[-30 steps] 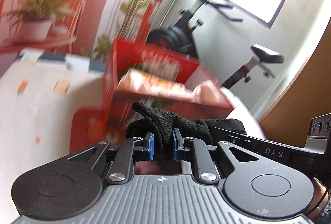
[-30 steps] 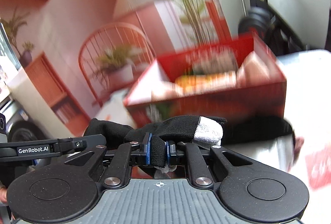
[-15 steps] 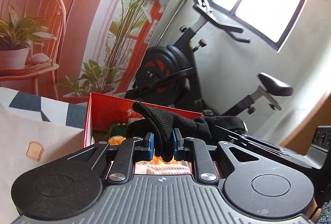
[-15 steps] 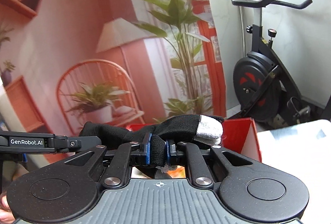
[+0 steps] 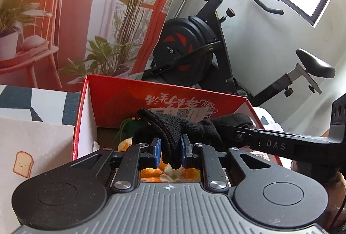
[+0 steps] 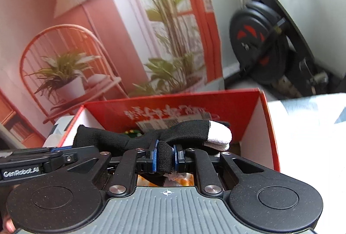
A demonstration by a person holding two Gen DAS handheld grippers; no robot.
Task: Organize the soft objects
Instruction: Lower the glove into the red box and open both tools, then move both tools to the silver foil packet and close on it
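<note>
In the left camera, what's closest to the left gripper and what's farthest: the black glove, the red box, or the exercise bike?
1. Black glove: pinched between the left gripper fingers.
2. Red box: just ahead, open, back wall behind the glove.
3. Exercise bike: farthest, on the floor beyond the box, to the right.

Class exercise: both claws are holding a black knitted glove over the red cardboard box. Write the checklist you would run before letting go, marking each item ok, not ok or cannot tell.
1. Left claw shut on the black knitted glove: ok.
2. Right claw shut on the same glove: ok.
3. Glove above the open red cardboard box, inside its walls: ok.
4. Room inside the box, with the orange soft item and green tasselled pouch already there: cannot tell.
5. Glove's white fingertips clear of the right wall: ok.
</note>
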